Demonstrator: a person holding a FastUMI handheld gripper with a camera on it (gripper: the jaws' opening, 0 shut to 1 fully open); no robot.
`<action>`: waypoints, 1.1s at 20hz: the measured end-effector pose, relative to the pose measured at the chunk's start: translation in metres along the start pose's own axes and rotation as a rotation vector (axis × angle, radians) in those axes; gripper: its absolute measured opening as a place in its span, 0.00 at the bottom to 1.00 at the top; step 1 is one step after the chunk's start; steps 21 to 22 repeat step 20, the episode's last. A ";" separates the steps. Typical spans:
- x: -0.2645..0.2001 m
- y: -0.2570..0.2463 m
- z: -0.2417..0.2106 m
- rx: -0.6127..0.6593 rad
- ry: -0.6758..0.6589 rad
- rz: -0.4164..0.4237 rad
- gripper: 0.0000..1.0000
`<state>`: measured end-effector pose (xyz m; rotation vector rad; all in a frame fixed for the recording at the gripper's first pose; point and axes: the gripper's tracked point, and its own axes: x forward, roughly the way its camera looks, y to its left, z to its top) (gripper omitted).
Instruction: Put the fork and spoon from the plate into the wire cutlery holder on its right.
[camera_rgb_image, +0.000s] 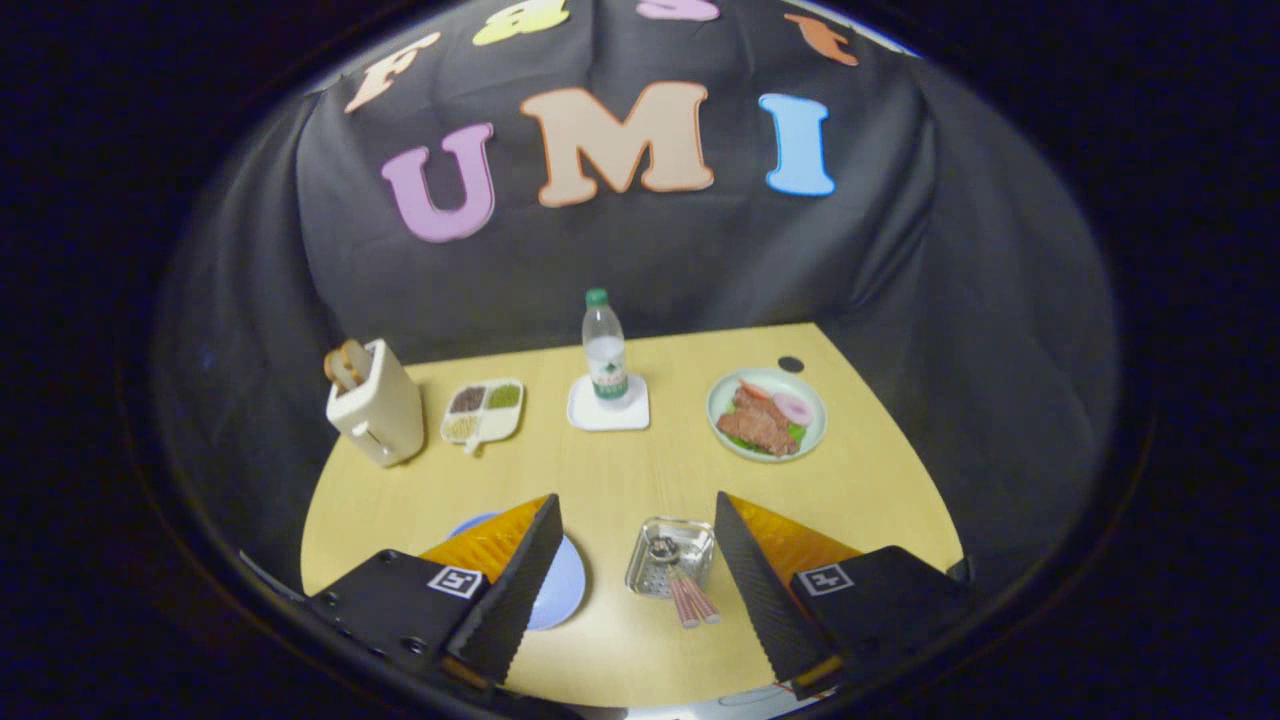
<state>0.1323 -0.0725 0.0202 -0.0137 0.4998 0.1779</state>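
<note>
Pale wood table (640, 470) under the gripper (637, 560), whose fingers stand wide apart, gripping nothing. Between them, just left of the right finger, sits the metal cutlery holder (670, 556); two pinkish handles (692, 602), fork and spoon not told apart, poke out of it toward the camera. The blue plate (560, 585) lies left of the holder, partly under the left finger. Beyond: toaster (373, 403), divided snack dish (484, 410), water bottle (605, 348) on a white coaster (608, 408), plate of food (767, 413).
</note>
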 end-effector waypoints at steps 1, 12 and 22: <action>-0.008 0.004 0.012 0.031 -0.057 0.006 0.97; -0.090 0.021 0.060 0.186 -0.542 0.014 0.97; -0.129 0.011 0.046 0.157 -0.690 -0.049 0.96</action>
